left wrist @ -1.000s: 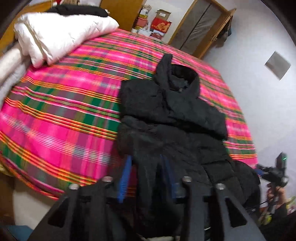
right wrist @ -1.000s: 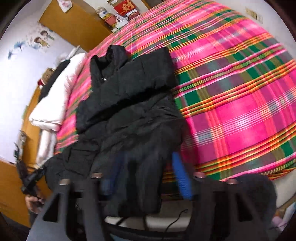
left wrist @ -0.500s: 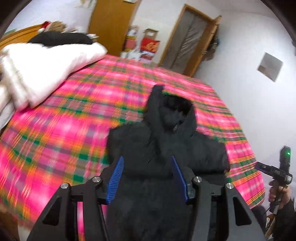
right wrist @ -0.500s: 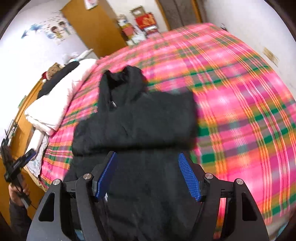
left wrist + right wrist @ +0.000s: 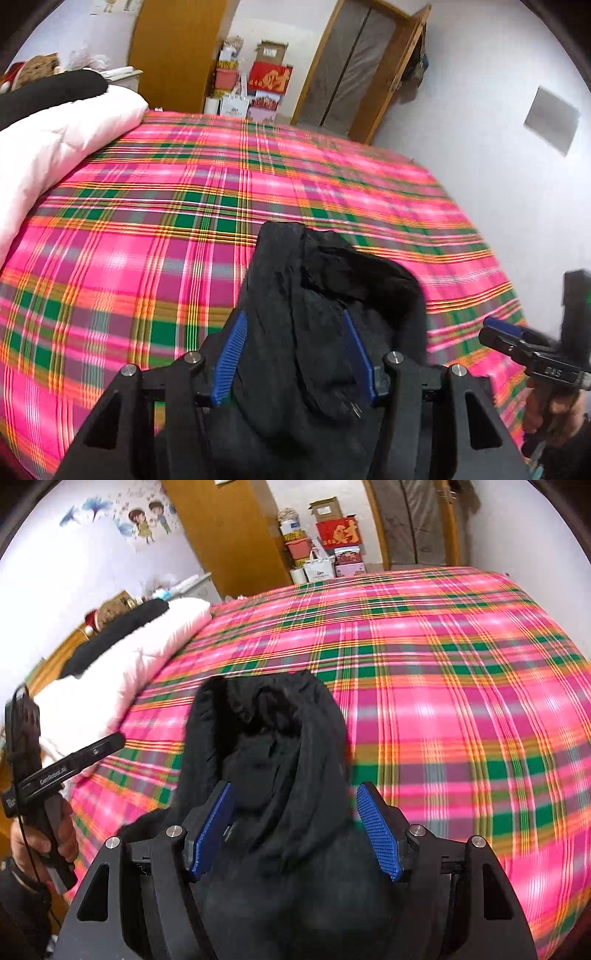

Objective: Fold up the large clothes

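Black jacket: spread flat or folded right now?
Folded over, not flat: the black jacket is bunched in a heap with its hood on top, over the plaid bedspread.

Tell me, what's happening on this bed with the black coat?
A person holds a two-finger gripper in each hand. The left gripper and right gripper each have black hooded jacket fabric bunched between their blue pads, folding it over the pink plaid bedspread. A white quilt lies off to the left.

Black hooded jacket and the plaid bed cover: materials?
Black hooded jacket: looks like matte synthetic shell, padded, judging by soft bulky folds; fill not visible. Plaid bed cover: looks like thin woven cloth, slightly glossy, lying flat with striped weave; fibre unclear.
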Action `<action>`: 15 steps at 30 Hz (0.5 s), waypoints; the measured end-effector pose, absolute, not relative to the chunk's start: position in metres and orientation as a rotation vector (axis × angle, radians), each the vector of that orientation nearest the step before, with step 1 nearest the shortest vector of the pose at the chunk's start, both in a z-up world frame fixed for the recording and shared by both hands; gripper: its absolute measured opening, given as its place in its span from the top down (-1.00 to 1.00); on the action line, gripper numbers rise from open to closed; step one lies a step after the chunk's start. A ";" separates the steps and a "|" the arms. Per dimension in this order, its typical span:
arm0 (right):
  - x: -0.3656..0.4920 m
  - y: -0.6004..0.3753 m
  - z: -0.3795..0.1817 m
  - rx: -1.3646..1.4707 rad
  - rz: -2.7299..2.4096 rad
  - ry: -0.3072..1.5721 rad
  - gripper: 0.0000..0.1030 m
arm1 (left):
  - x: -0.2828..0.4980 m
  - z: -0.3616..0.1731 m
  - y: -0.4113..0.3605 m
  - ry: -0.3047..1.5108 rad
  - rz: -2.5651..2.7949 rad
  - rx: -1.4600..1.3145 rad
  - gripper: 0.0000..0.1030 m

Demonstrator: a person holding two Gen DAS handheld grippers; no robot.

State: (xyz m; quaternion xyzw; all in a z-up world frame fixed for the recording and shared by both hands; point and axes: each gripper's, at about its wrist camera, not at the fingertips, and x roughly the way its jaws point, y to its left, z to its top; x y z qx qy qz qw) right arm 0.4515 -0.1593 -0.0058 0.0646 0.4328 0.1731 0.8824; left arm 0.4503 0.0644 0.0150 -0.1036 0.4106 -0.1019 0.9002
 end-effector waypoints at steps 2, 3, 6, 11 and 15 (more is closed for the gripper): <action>0.474 -0.151 -0.015 0.109 0.357 0.917 -0.34 | 0.478 -0.002 0.059 0.875 -0.187 -0.177 -0.08; 0.487 -0.147 -0.020 0.096 0.354 0.920 -0.34 | 0.489 -0.010 0.058 0.883 -0.174 -0.165 -0.08; 0.515 -0.136 -0.033 0.054 0.343 0.937 -0.34 | 0.514 -0.030 0.055 0.908 -0.151 -0.149 -0.08; 0.546 -0.128 -0.058 0.033 0.281 1.025 0.79 | 0.544 -0.058 0.044 0.967 -0.176 -0.152 0.18; 0.526 -0.131 -0.040 0.049 0.315 0.957 0.85 | 0.528 -0.050 0.037 0.916 -0.223 -0.138 0.84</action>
